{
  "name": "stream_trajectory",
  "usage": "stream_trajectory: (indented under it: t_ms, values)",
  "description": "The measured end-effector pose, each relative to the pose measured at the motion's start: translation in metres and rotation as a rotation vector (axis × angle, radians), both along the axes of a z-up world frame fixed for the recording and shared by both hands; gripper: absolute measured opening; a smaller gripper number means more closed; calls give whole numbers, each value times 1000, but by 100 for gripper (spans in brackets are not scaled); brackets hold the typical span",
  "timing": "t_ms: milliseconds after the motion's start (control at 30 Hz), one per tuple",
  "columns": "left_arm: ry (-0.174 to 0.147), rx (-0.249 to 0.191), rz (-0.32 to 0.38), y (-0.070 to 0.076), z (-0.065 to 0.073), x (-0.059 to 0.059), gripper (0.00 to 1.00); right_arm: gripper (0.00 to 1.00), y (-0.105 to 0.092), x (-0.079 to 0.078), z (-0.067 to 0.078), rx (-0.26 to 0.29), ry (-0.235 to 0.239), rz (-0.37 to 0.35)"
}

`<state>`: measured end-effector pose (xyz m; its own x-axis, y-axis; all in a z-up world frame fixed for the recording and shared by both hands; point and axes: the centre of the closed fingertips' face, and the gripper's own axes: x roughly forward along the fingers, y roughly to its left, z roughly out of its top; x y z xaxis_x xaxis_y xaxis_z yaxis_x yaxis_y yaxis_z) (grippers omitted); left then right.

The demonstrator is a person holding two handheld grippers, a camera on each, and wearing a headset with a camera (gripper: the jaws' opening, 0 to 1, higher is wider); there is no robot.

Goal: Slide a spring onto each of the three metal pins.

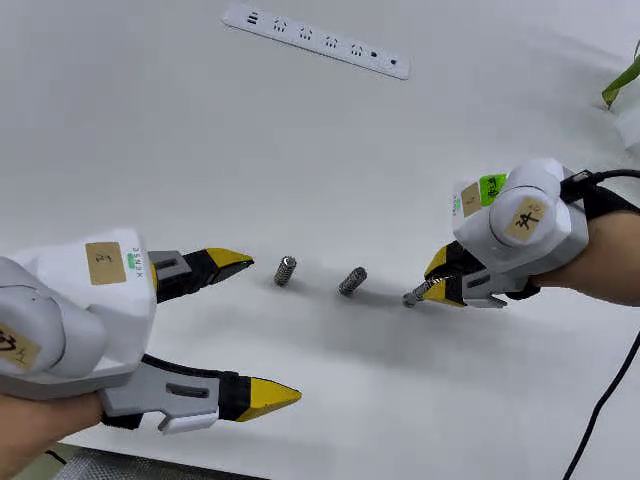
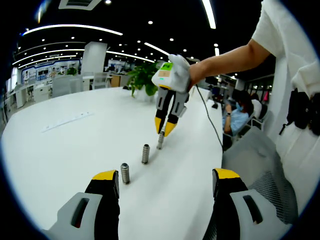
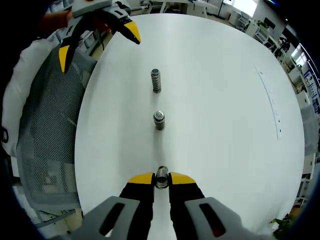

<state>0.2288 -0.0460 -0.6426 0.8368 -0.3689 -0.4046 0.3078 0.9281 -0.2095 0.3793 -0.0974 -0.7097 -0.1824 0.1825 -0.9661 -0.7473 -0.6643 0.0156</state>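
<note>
Three metal pins stand in a row on the white table, each with a spring around it. The left pin [image 1: 285, 270] and the middle pin [image 1: 352, 281] stand free. My right gripper [image 1: 432, 282] is shut on the third pin's spring [image 3: 161, 178] at the right end of the row. My left gripper [image 1: 245, 330] is open at the lower left, its yellow-tipped jaws wide apart and empty. In the left gripper view the nearest pin [image 2: 125, 173] is just ahead of the left jaw, with the middle pin [image 2: 145, 154] and the right gripper [image 2: 166, 127] beyond.
A white power strip [image 1: 315, 40] lies at the far edge of the table. A black cable [image 1: 605, 400] trails from the right gripper. A plant leaf [image 1: 620, 80] shows at the right. A mesh chair [image 3: 45, 150] stands beside the table edge.
</note>
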Motion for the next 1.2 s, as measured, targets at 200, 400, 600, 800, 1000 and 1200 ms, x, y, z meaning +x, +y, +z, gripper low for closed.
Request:
stream_trajectory:
  t_ms: [200, 400, 600, 800, 1000, 1200]
  values:
    - [5, -5, 0, 0, -1, 0, 77, 12, 1, 1, -10, 7, -2, -1]
    - [6, -5, 1, -1, -1, 0, 77, 12, -1, 3, -19, 8, -1, -3]
    - [8, -6, -1, -2, 0, 1, 77, 12, 0, 4, -21, 9, -4, -5]
    - [9, 0, -3, 0, -1, 2, 77, 12, 0, 5, -24, 9, -1, -11]
    - [12, 2, -4, 0, -1, 1, 77, 15, 1, 7, -26, 18, -5, -7]
    - [12, 9, -9, -1, 0, 1, 77, 18, -1, 7, -24, 26, -2, -18]
